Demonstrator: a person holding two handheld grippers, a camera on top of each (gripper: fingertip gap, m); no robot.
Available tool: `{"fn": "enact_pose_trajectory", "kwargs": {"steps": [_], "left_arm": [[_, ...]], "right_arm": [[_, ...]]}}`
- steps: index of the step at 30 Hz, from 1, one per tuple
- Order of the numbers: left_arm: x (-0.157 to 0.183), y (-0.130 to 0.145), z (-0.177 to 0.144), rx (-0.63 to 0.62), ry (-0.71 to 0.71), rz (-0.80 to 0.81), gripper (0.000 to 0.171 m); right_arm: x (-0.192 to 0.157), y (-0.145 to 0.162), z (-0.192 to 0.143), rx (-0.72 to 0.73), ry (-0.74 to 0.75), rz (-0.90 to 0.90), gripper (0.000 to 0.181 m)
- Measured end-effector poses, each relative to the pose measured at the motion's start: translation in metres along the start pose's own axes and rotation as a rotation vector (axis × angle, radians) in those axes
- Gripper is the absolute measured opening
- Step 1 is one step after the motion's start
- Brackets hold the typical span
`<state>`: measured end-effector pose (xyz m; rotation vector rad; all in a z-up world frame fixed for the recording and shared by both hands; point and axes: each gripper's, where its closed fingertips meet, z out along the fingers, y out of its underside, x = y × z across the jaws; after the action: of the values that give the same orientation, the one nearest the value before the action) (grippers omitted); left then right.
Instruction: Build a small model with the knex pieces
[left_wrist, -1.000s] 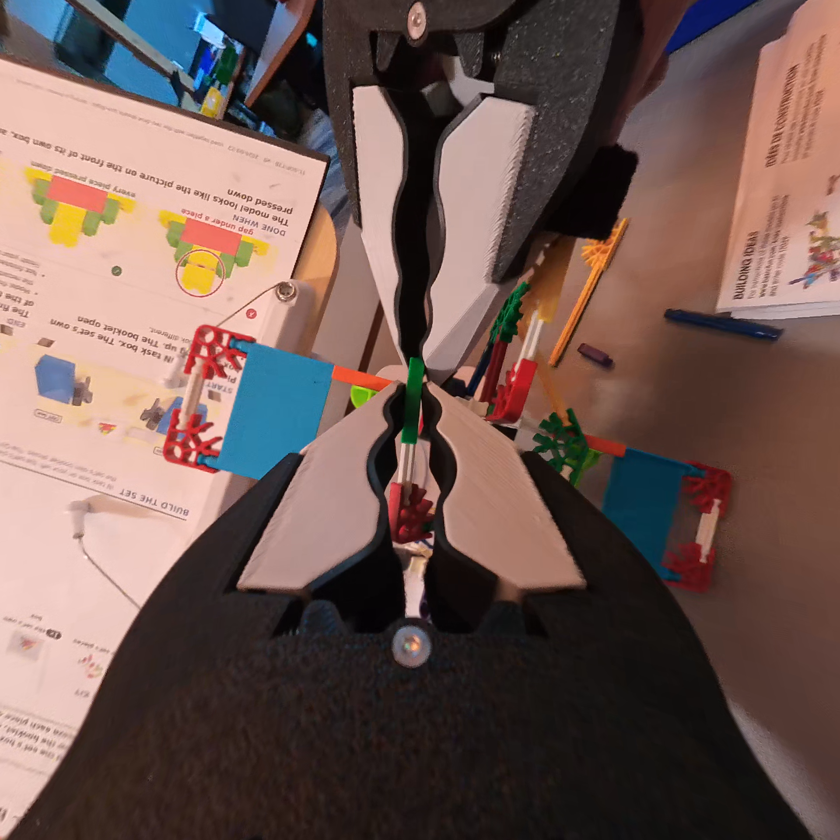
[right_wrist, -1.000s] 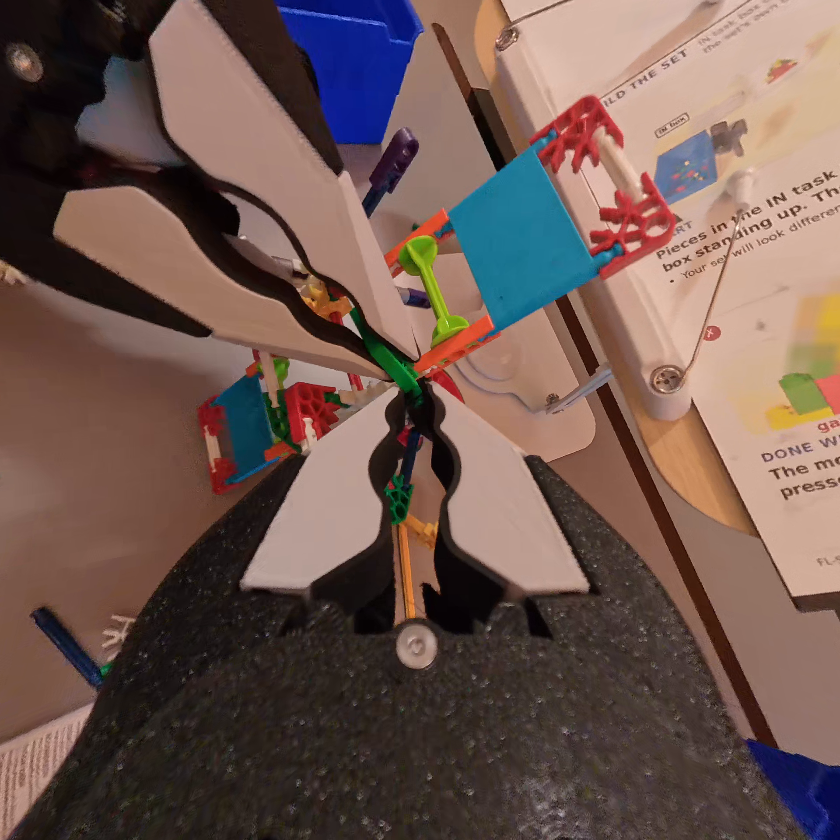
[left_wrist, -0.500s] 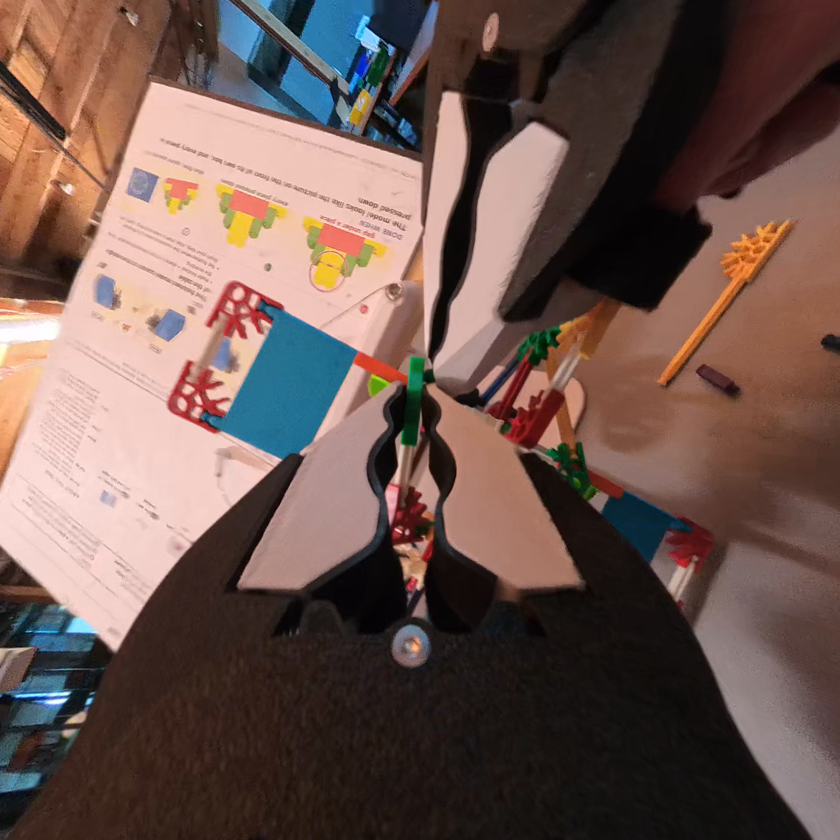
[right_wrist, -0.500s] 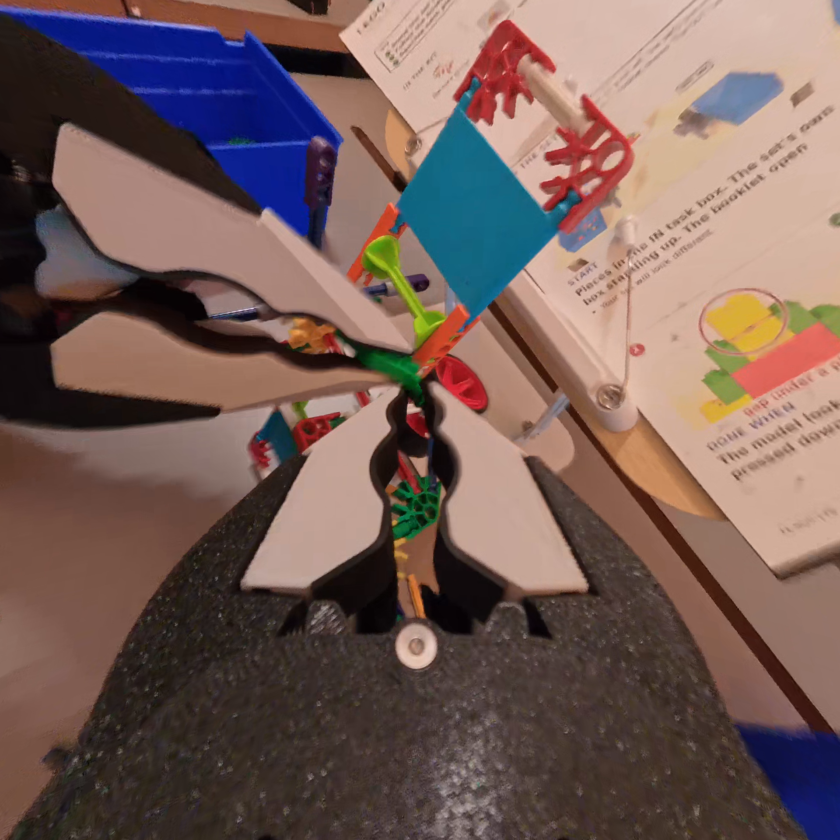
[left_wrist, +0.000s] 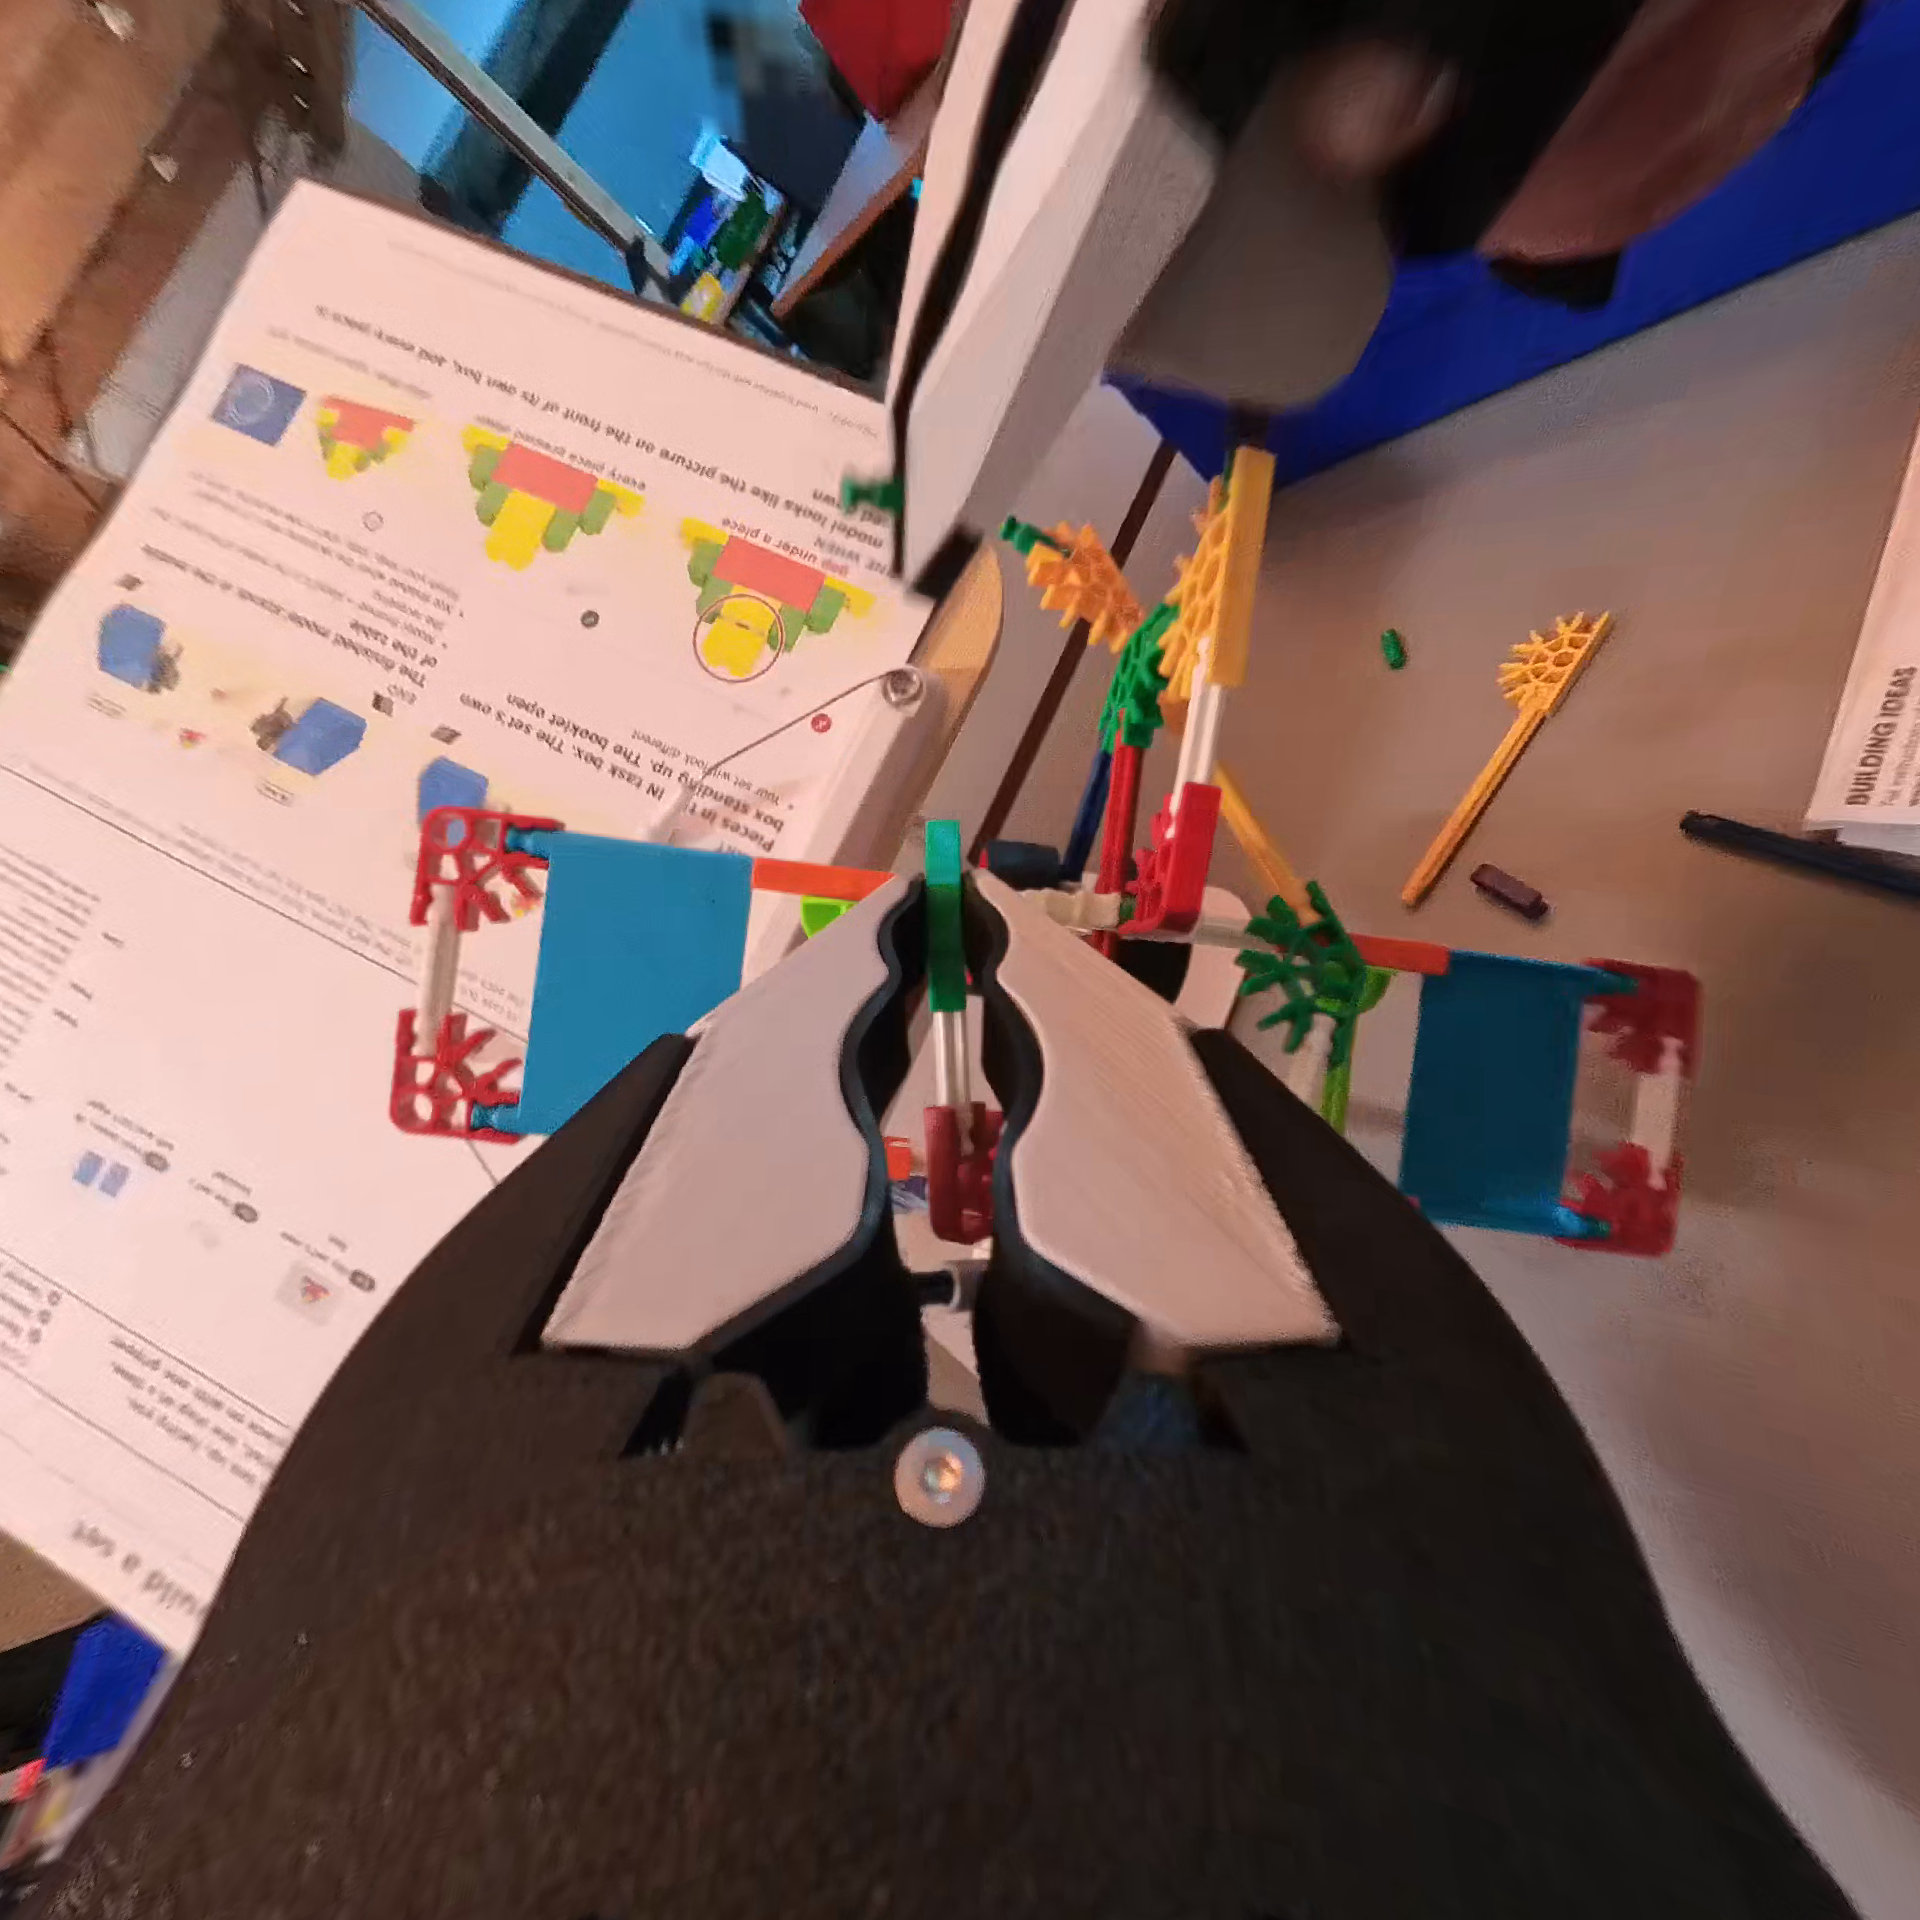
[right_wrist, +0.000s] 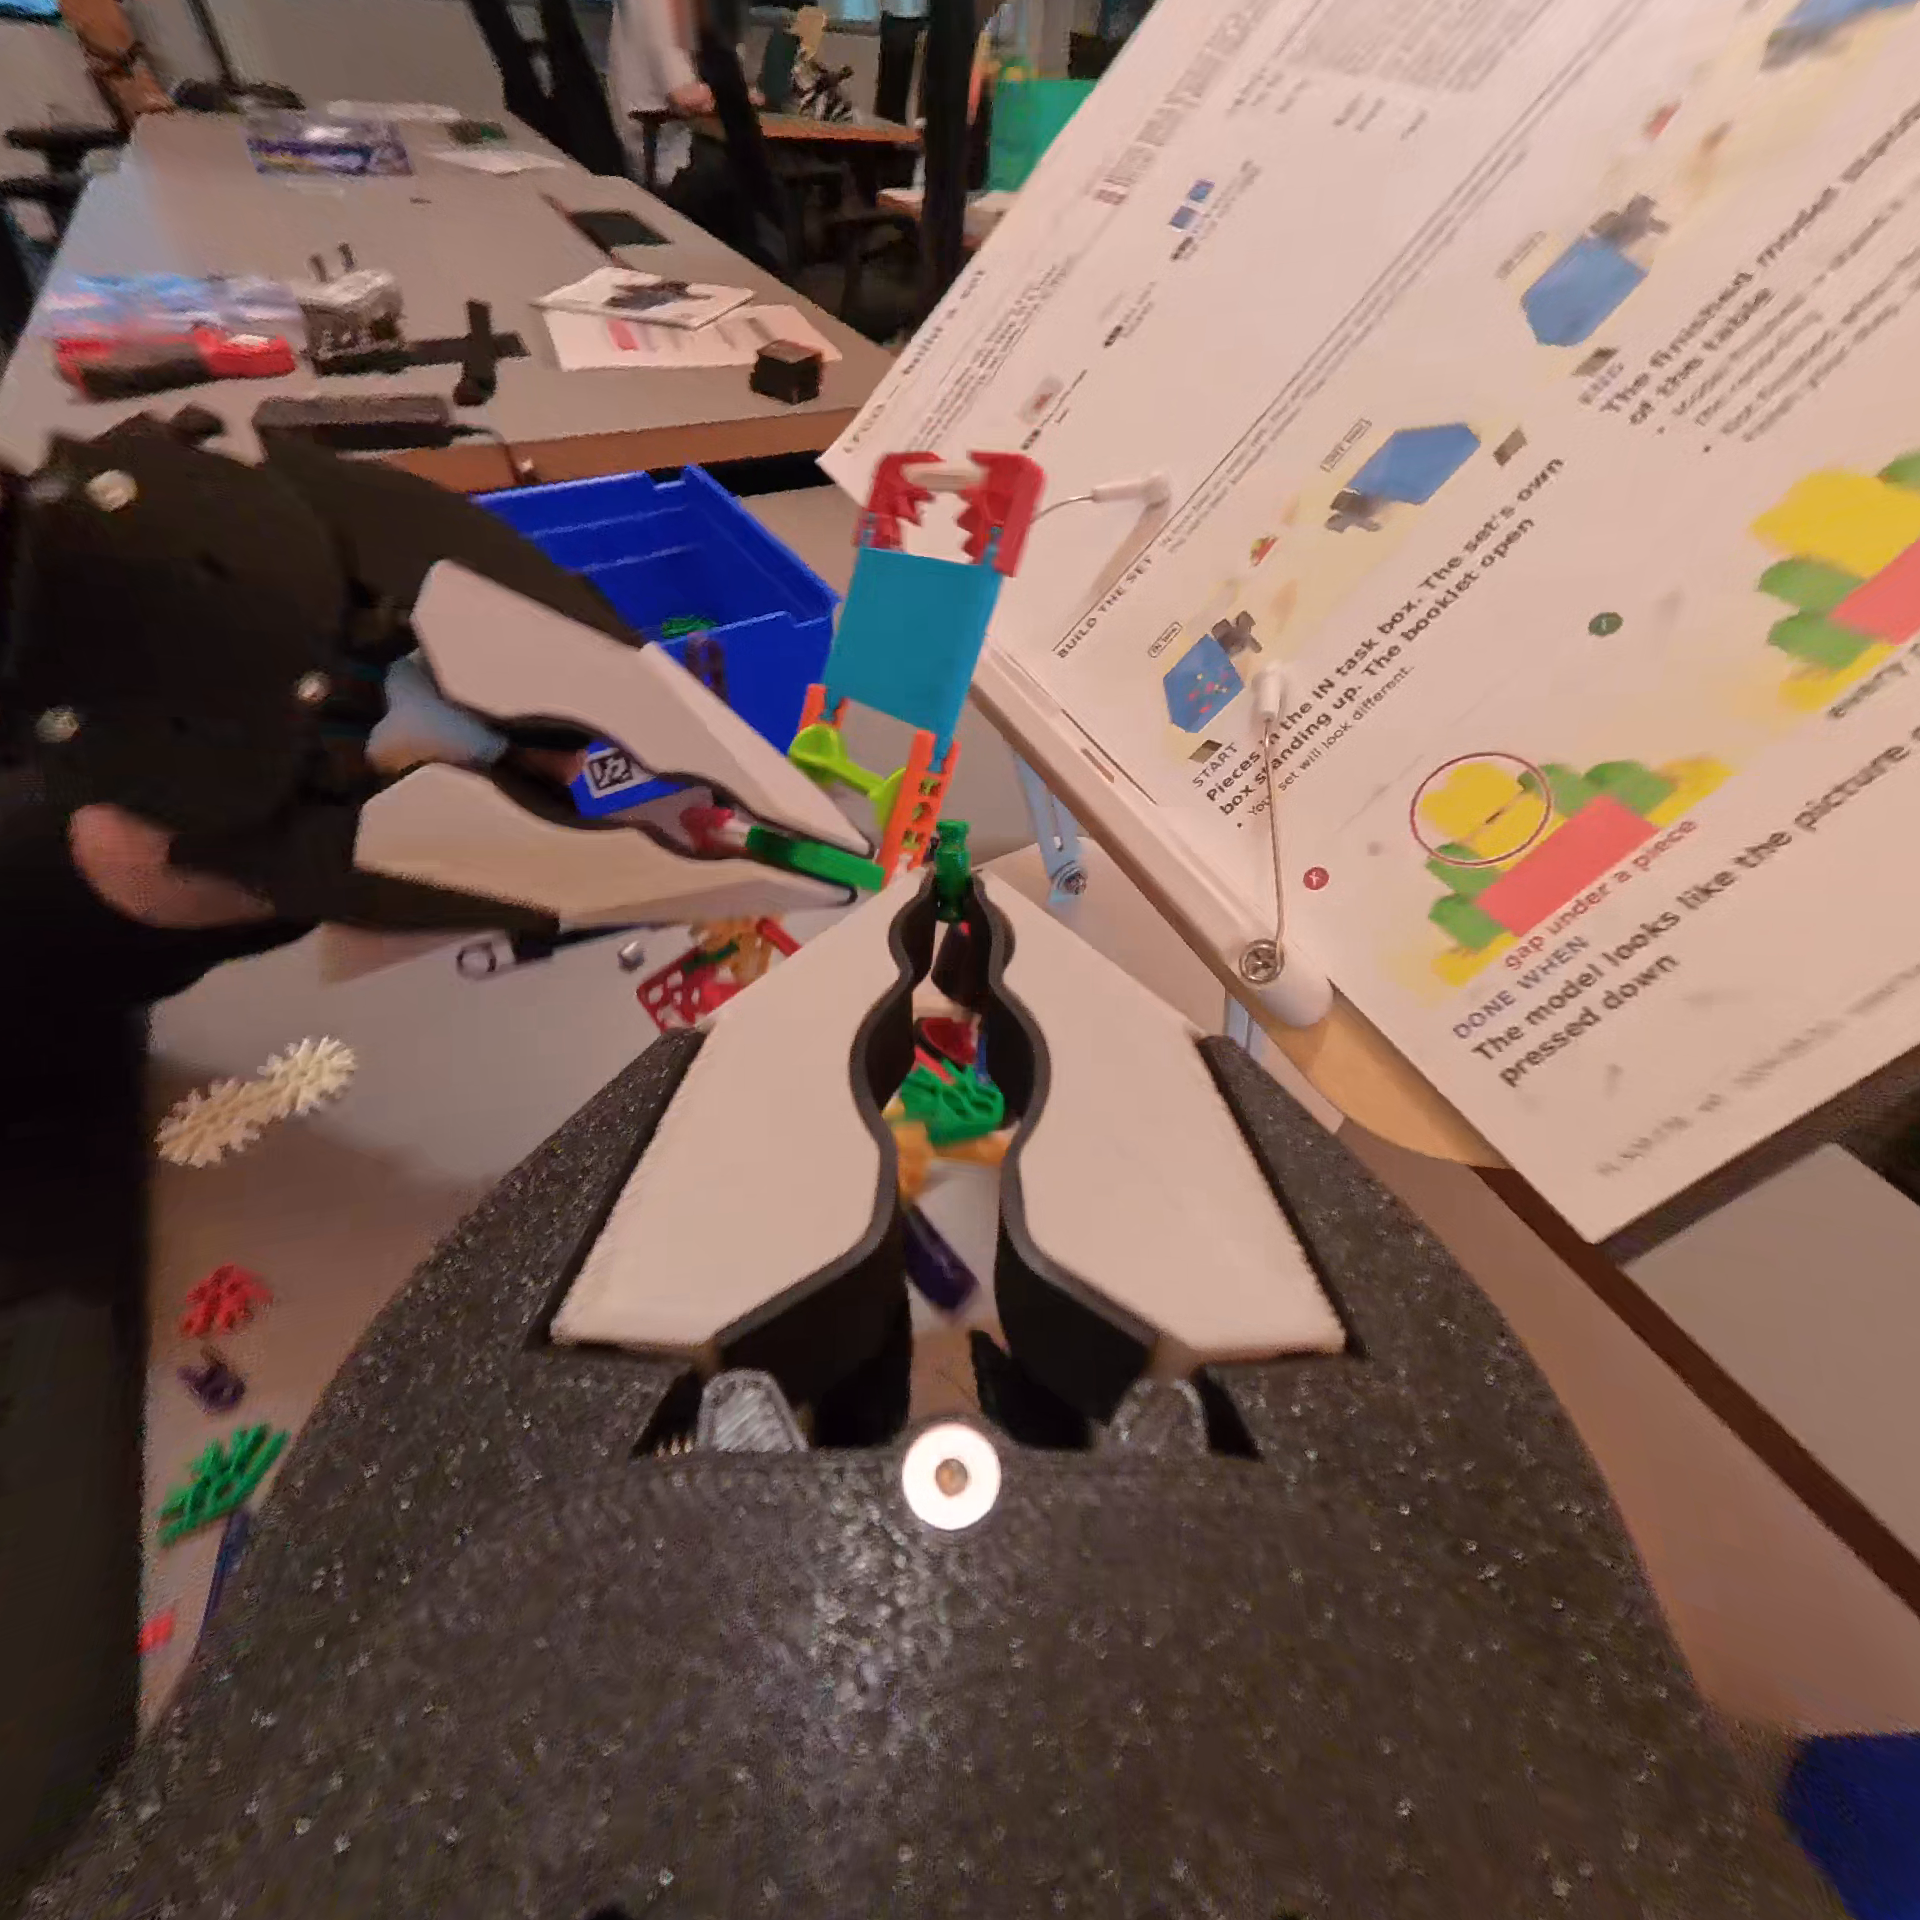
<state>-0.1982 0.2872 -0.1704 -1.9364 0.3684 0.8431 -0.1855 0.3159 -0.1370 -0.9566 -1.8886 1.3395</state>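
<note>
While both grippers (left_wrist: 943, 894) (right_wrist: 951, 883) clamp green pieces (left_wrist: 943, 940), toy parts litter the grey table (left_wrist: 1662, 1507)

The right gripper (right_wrist: 951, 883) pinches a small green piece (right_wrist: 952, 854) at its tips. Just to the left, the left gripper (right_wrist: 852, 862) pinches a green rod (right_wrist: 805, 854) on a toy model. A blue panel (right_wrist: 914, 649) with red ends stands up from it. Behind is a blue bin (right_wrist: 665, 551). A slanted board (right_wrist: 1455, 540) with pictures stands on the right. Loose pieces lie on the table (right_wrist: 416, 1081)
</note>
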Motion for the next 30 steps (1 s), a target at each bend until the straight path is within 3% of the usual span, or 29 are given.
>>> {"fn": "enact_pose_trajectory", "kwargs": {"steps": [4,6,10,14,16,17,19,25,28,30], "left_arm": [[0.001,0.01,-0.007,-0.024,0.124,-0.082,0.004],[0.005,0.017,-0.01,-0.034,0.2,-0.091,0.004],[0.016,0.034,-0.01,-0.07,0.325,-0.127,0.004],[0.035,0.044,-0.007,-0.104,0.444,-0.163,0.004],[0.046,0.048,-0.006,-0.129,0.504,-0.159,0.005],[0.05,0.05,-0.006,-0.137,0.517,-0.157,0.005],[0.056,0.052,-0.004,-0.149,0.547,-0.164,0.005],[0.064,0.053,-0.003,-0.147,0.622,-0.219,0.005],[0.07,0.057,-0.002,-0.168,0.657,-0.238,0.005],[0.073,0.061,0.0,-0.18,0.672,-0.25,0.005]], "right_arm": [[0.001,0.012,-0.033,-0.108,-0.095,-0.109,0.005],[-0.006,0.048,-0.046,-0.274,-0.199,-0.157,0.005],[-0.002,0.142,-0.054,-0.68,-0.255,-0.319,0.005],[-0.032,0.203,-0.049,-0.908,-0.449,-0.343,0.006],[-0.043,0.223,-0.051,-0.995,-0.508,-0.336,0.028],[-0.042,0.229,-0.052,-1.024,-0.51,-0.329,0.042],[-0.034,0.228,-0.049,-0.997,-0.488,-0.311,0.042],[0.036,0.238,-0.048,-1.001,-0.213,-0.268,0.044],[0.035,0.253,-0.045,-1.065,-0.218,-0.255,0.048],[0.031,0.252,-0.043,-1.062,-0.231,-0.275,0.037]]}}
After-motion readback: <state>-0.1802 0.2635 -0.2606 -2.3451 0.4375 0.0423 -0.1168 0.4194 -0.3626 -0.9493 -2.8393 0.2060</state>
